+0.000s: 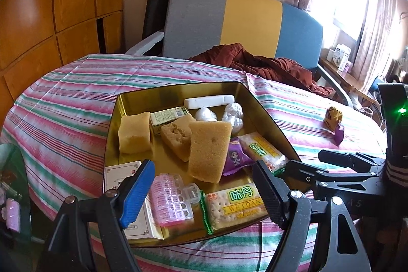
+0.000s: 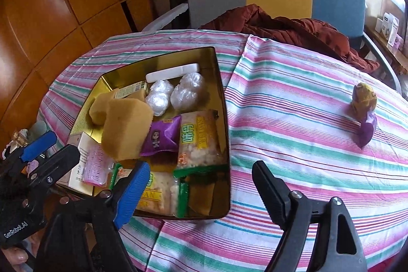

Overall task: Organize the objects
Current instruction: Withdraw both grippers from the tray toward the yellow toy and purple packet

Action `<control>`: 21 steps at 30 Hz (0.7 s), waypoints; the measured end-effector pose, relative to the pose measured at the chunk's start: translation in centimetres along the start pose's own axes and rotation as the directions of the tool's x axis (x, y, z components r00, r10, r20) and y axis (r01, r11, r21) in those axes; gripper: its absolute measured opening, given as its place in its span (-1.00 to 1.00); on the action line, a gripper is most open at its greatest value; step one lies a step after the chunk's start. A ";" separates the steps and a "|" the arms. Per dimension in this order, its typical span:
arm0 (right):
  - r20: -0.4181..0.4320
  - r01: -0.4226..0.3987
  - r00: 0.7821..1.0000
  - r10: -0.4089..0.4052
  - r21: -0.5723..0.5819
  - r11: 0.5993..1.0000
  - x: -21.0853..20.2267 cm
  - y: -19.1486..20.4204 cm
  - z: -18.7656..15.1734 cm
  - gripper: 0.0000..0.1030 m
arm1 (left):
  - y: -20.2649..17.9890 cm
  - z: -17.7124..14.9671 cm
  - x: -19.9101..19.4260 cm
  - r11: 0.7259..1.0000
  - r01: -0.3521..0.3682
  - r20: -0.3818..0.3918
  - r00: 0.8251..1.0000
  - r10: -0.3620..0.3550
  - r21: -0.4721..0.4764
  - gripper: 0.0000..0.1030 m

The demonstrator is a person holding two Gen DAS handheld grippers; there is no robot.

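A striped cloth (image 1: 63,103) covers the table, with a colour-block chair (image 1: 242,22) behind and a gold tin (image 1: 122,103) of sponges, biscuit packs and wrapped balls in the middle. From the left wrist, the one thing outside the tin is a small wrapped snack (image 1: 334,121), brown-gold above with a purple tail, lying on the cloth far right of the left gripper (image 1: 204,193), whose jaws stand apart over the tin's near end, clamped on nothing.

From the right wrist, the cloth (image 2: 293,119) fills the view. The snack (image 2: 363,106) sits well ahead and to the right of the right gripper (image 2: 201,190), jaws spread wide and empty, with the tin (image 2: 221,98) to its left. The snack looks light, soft and crinkly, probably crushable; I would pinch it gently across the plump body, since the thin purple tail would likely slip or tear.
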State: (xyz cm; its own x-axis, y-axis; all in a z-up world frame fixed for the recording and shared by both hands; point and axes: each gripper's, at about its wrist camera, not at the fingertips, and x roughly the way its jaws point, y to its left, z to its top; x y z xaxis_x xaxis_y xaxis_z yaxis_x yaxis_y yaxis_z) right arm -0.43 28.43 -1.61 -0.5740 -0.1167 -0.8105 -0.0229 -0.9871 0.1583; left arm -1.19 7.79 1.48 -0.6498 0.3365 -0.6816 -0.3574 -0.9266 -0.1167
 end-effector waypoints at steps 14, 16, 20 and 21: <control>0.014 0.097 0.995 -0.099 0.092 0.991 -1.3 -6.4 0.2 0.70 | -2.0 0.3 -0.1 0.998 0.021 -0.006 1.000 -0.021 0.056 0.56; 0.012 0.123 0.992 -0.125 0.111 0.986 -1.6 -8.1 0.5 0.72 | -2.4 0.4 -0.1 0.998 0.024 -0.006 1.000 -0.024 0.065 0.58; 0.013 0.182 0.983 -0.185 0.133 0.974 -2.5 -11.0 1.3 0.74 | -3.1 0.5 0.1 0.996 0.033 -0.011 0.999 -0.032 0.084 0.59; 0.012 0.204 0.978 -0.208 0.137 0.969 -2.7 -12.0 1.6 0.74 | -3.3 0.5 0.2 0.995 0.034 -0.013 0.999 -0.033 0.089 0.59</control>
State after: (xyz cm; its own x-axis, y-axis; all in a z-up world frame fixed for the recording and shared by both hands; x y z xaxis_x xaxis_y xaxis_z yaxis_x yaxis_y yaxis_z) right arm 0.15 40.75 -0.42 -0.5669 0.0925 -0.8186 -0.2516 -0.9656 0.0651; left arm -0.47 10.97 2.10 -0.6287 0.3650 -0.6866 -0.4377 -0.8960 -0.0756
